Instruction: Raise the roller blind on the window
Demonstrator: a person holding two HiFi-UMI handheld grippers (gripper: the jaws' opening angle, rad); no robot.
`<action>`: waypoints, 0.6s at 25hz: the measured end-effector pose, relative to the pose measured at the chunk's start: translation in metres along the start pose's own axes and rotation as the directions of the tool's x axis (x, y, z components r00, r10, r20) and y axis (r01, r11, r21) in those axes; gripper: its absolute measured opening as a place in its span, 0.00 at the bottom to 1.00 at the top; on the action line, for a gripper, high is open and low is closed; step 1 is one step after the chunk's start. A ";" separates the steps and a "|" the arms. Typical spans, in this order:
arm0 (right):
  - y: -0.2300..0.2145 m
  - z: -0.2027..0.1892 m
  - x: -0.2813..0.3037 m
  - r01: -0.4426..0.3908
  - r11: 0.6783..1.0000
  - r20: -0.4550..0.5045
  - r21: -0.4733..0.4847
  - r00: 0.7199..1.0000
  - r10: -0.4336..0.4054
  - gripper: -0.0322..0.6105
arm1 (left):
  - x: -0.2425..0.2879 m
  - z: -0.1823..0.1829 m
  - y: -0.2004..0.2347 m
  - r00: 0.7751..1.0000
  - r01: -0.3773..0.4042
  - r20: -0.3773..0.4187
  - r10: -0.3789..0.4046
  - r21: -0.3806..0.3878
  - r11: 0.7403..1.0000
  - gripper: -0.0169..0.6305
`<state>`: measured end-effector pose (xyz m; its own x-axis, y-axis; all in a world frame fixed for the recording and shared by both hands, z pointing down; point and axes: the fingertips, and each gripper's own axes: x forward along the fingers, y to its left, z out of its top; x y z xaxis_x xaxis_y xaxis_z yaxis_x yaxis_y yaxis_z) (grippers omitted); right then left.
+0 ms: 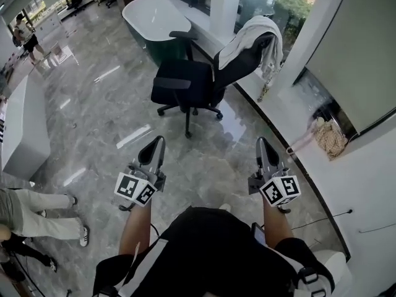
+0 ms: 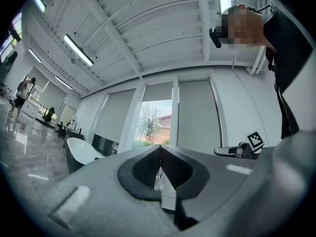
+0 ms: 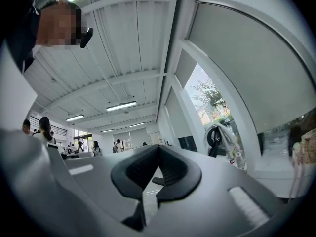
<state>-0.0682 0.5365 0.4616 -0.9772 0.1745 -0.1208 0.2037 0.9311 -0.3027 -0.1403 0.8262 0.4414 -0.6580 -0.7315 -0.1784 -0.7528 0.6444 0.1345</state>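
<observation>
Left gripper [image 1: 159, 142] has its jaws pressed together with nothing between them, and I read the same on the right gripper [image 1: 262, 142]: closed and empty. Both are held out in front of the person's body, side by side and well apart, pointing forward over the grey marble floor [image 1: 111, 104]. Ahead of them stands a black office chair [image 1: 185, 82] with a pale towel [image 1: 257, 36] draped over its backrest, and beyond that a bathtub [image 1: 154, 14]. The roller blind [image 1: 356, 48] hangs at the right edge of the head view, covering most of the window on the right gripper's side and well apart from both grippers; a strip of glass shows beneath its bottom bar. On the sill [image 1: 291, 122] below it lies a beige bundle [image 1: 330, 138]. Through the left gripper view I see more blinds along the wall, one partly raised over trees. People [image 1: 28, 39] stand at the far left.
</observation>
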 end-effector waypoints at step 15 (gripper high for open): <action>-0.151 0.052 -0.088 0.239 0.971 0.085 -0.012 0.968 -0.237 0.06 | 0.155 -0.061 -0.135 0.967 0.247 -0.044 -0.250 -0.070 0.966 0.03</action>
<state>-0.0093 0.3642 0.4687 -0.9890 -0.0788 -0.1251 -0.0362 0.9495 -0.3117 -0.1414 0.6120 0.4555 -0.4487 -0.8787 -0.1631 -0.8912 0.4265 0.1543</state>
